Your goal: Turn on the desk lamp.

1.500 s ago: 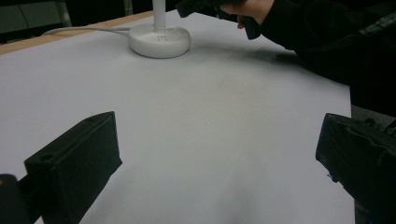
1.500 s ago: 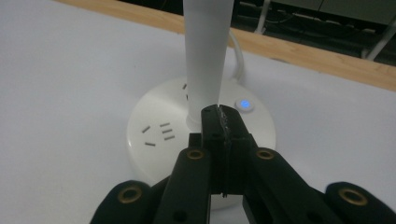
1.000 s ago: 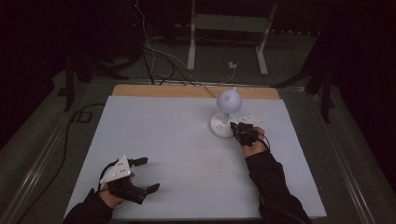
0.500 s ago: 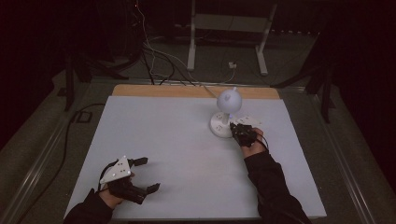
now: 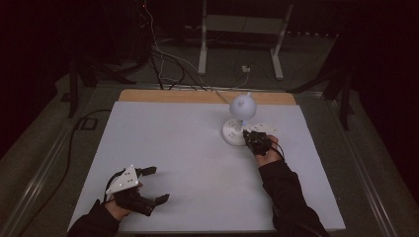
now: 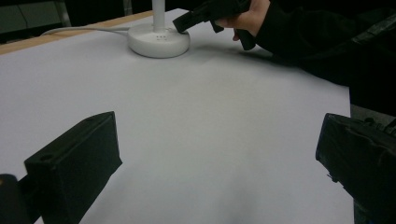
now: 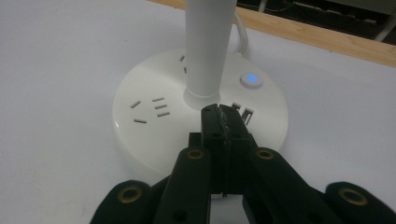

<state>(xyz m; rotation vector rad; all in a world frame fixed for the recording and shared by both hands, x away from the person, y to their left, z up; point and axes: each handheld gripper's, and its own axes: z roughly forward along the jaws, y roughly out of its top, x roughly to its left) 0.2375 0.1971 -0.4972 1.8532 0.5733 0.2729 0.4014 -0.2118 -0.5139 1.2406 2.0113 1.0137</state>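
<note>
We have the right gripper (image 7: 223,109) set over the near edge of the round white plastic lamp base (image 7: 154,135), its two black jaws pressed together with nothing between them. We judge they are together so that the joined tips work as one blunt finger for pressing. The tips sit just short of the white upright stem (image 7: 208,46) and a little left of the small round button glowing blue (image 7: 251,79), which seems the likely target. Whether the tips touch the base surface we cannot tell.

From above, the lamp (image 5: 239,118), base and ball-shaped white head, stands on the far right part of the pale grey table sheet (image 5: 188,163), its white cable (image 6: 79,31) trailing off over the far wooden edge (image 5: 168,96). The base also carries socket slots (image 7: 154,106), all vacant.

Our left gripper (image 5: 148,187) rests at the near left, well apart from the lamp, jaws spread wide and holding nothing; we take it to be parked out of the way, since this work needs one hand. There are no containers on the table.
</note>
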